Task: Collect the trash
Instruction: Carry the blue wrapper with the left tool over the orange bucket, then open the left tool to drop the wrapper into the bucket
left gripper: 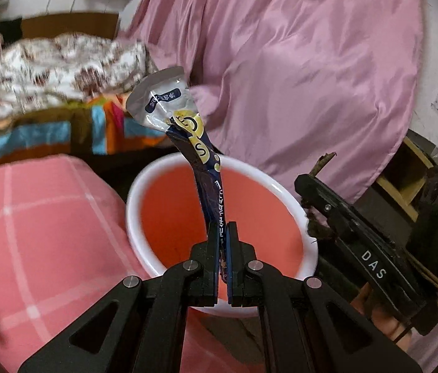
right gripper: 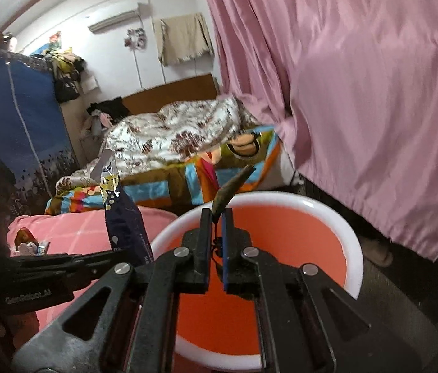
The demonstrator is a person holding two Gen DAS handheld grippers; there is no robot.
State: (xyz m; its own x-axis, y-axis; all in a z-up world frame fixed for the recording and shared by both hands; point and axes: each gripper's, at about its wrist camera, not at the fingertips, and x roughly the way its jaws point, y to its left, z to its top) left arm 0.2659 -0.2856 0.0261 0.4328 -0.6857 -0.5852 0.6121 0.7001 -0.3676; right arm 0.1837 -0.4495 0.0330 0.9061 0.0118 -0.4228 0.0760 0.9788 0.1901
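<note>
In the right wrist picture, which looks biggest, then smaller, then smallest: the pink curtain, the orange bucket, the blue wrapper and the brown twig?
1. Pink curtain
2. Orange bucket
3. Blue wrapper
4. Brown twig

The bucket sits close to the camera, so it may look bigger than it is.

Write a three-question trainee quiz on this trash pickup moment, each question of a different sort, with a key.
1. True or false: the left tool is clamped on a dark blue snack wrapper.
2. Multiple choice: what does the right tool grip? A) a brown dried scrap B) a spoon C) a bottle cap
3. Fill in: both tools are over the orange bin with the ____ rim.

Key: 1 true; 2 A; 3 white
</note>
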